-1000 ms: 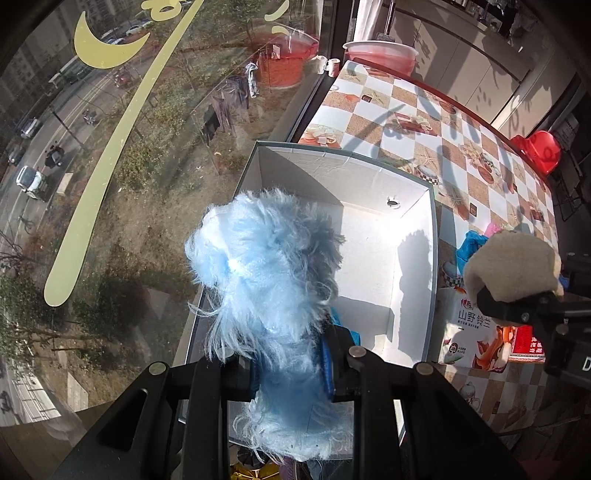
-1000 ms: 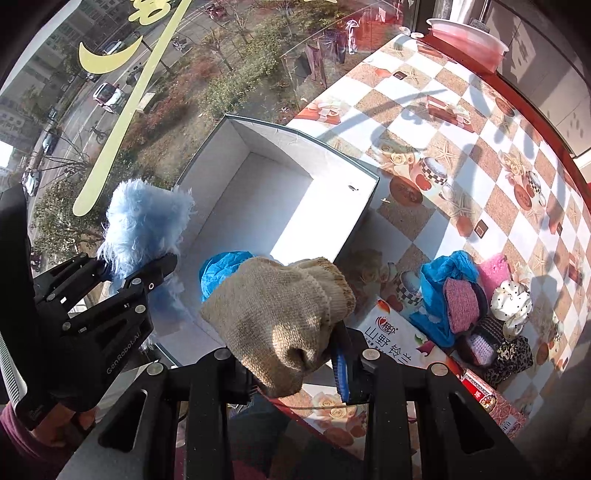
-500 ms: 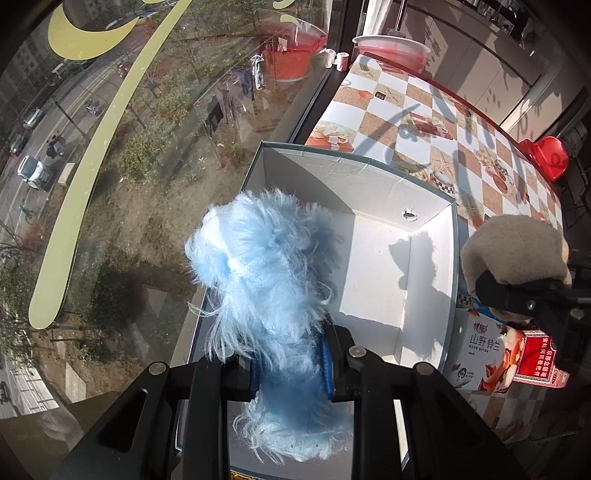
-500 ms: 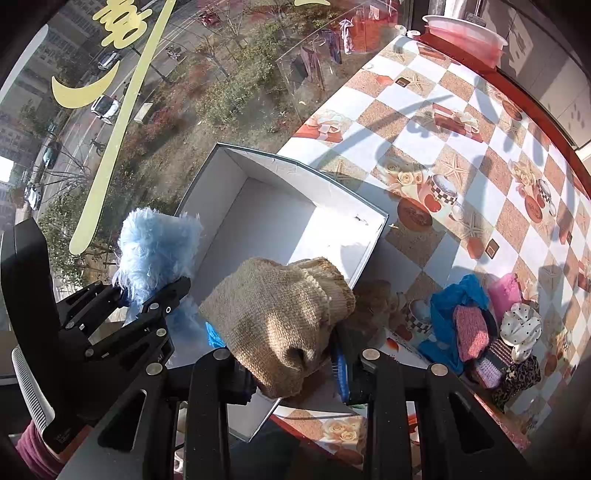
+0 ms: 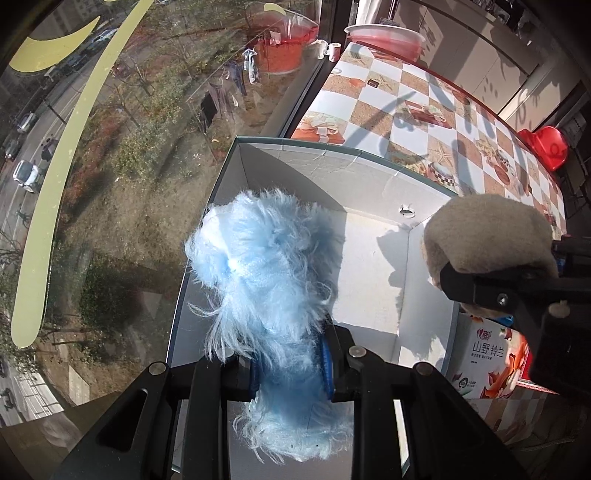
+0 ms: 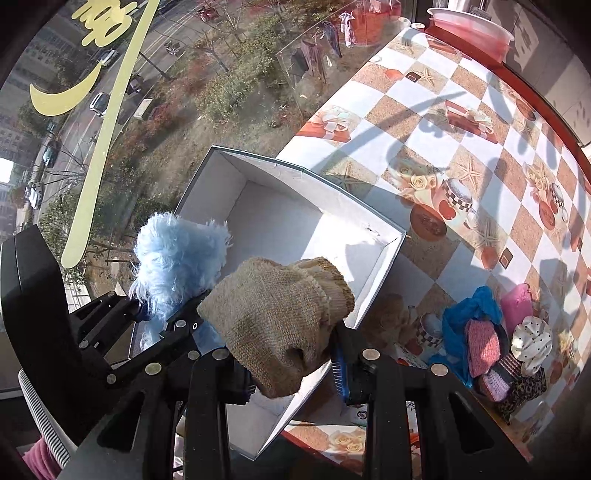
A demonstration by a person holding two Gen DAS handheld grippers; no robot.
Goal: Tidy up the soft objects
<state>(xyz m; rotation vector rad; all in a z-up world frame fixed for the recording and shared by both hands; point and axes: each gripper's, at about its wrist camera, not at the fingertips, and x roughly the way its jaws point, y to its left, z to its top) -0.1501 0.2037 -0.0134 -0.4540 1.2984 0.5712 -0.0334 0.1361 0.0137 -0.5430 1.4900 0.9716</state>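
Observation:
My left gripper (image 5: 291, 373) is shut on a fluffy light-blue soft item (image 5: 266, 273) and holds it over the near left part of an open white box (image 5: 369, 192). My right gripper (image 6: 291, 365) is shut on a tan knitted glove (image 6: 277, 317) above the box's near right wall (image 6: 373, 280). The tan glove also shows in the left wrist view (image 5: 487, 236), and the blue item in the right wrist view (image 6: 181, 254). The box floor that I can see is bare.
The box stands at the window edge of a checkered table (image 6: 461, 122). A pile of soft items, blue, pink, polka-dot and leopard-print (image 6: 495, 332), lies on the table to the right. A printed carton (image 5: 487, 362) stands by the box. A pink basin (image 6: 472, 27) stands at the far end.
Both grippers have moved forward over the box, still holding their items. The blue cloth seen in the box's near corner a second ago is now hidden behind the glove.

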